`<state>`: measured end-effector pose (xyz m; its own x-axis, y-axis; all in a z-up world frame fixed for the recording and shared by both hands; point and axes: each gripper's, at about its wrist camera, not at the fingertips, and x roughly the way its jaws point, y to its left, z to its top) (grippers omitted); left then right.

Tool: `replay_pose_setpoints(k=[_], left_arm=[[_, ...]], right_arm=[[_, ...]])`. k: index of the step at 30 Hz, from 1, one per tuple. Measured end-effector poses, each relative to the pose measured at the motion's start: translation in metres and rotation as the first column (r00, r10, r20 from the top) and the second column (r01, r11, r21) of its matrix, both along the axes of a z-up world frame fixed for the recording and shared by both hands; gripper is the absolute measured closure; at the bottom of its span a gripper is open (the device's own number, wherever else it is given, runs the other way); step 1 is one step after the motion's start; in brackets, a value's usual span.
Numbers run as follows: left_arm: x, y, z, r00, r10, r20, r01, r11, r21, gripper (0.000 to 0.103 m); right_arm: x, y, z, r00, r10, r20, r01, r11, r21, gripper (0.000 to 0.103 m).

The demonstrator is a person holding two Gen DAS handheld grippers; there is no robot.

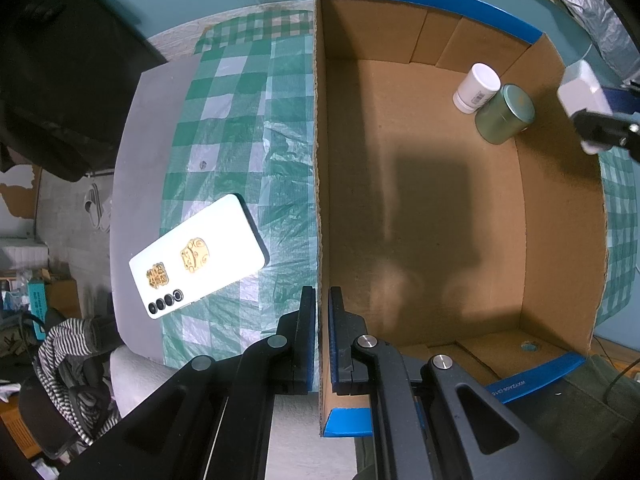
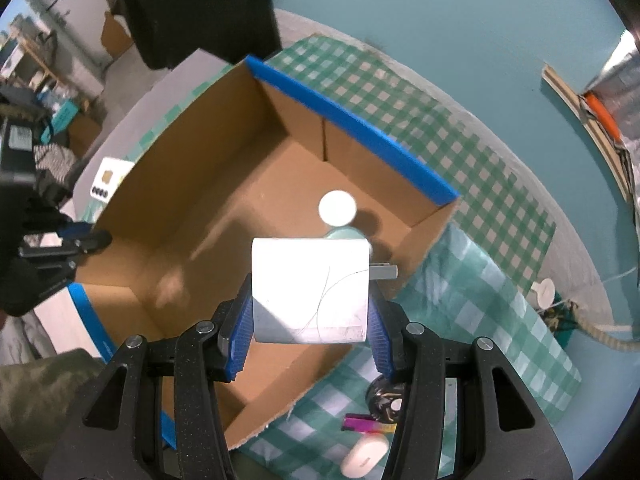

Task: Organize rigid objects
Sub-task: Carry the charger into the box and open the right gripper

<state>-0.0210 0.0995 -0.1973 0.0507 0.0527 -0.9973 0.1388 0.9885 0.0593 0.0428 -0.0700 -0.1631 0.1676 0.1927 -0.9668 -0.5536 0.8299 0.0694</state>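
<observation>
Your right gripper [image 2: 310, 320] has its jaws clamped on the white charger [image 2: 310, 288], held above the box [image 1: 440, 208]. Your left gripper [image 1: 319, 340] pinches the box's wall between narrow jaws.

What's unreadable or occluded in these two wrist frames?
- Green tin: right wrist view, mostly hidden behind the white charger block held in the right claw.
- White bottle label: left wrist view, too small to read.
- Dark round object: right wrist view, partly hidden by the claw finger.
- White oval item: cut off by the claw body.
- Phone: right wrist view, partly hidden behind the cardboard box wall.
</observation>
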Motion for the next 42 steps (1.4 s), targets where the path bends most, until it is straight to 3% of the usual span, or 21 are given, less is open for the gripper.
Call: replay_pose_setpoints(k=[14, 42], left_arm=[[-0.004, 0.001, -0.001, 1.000, -0.001, -0.002, 0.001, 1.000, 0.002, 0.097], [-0.003, 0.001, 0.002, 1.000, -0.015, -0.004, 0.015, 1.000, 0.015, 0.098]], right_arm=[[-0.003, 0.010, -0.019, 0.999, 0.027, -0.028, -0.028, 0.999, -0.037, 0.053], [-0.012, -0.029, 0.030, 0.996, -0.089, 0.028, 0.088, 0.996, 0.030, 0.047]])
